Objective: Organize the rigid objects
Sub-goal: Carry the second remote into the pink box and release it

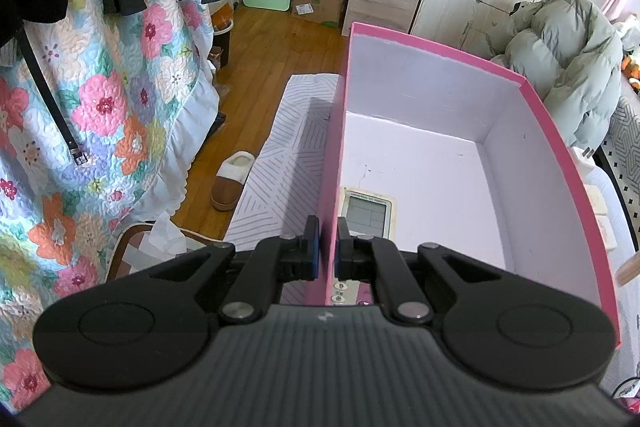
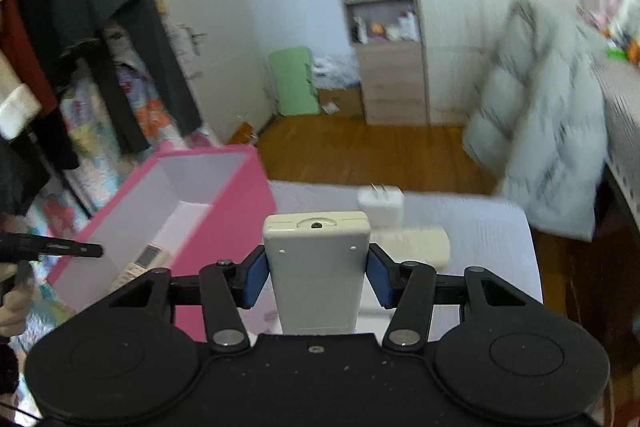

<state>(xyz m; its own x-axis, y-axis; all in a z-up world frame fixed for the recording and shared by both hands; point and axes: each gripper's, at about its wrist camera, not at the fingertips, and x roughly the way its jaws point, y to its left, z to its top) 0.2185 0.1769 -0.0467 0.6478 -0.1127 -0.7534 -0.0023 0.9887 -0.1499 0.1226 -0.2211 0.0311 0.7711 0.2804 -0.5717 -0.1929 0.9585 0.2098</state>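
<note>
Right gripper (image 2: 316, 277): nearest the camera, its blue pads are closed on the sides of a white remote (image 2: 316, 259), which is held clear of the bed with its front end pointing away.
Left gripper (image 1: 328, 247): its jaws are pinched almost together on the near side wall of the pink box (image 1: 460, 163), one pad outside and one inside, steadying it.
Inside the box: one remote with a screen (image 1: 366, 213) already lies on the white floor close to the held wall; the rest of the floor is bare.
On the bedcover (image 2: 480, 227): just beyond the held remote lie a second white remote (image 2: 420, 245) and, behind it, a white plug adapter (image 2: 380, 205) with its prongs up. The box stands to their left.
Beyond: wooden floor (image 2: 380, 151), a green folded table (image 2: 294, 83) against the wall, a shelf unit (image 2: 380, 7), and a puffy coat (image 2: 552, 131), blurred.
Step in hand: likely carrying the held remote over to the box.
Next move calls for: swinging left over the box's rim, lowering onto the bare floor beside the remote already there, then opening the jaws.
</note>
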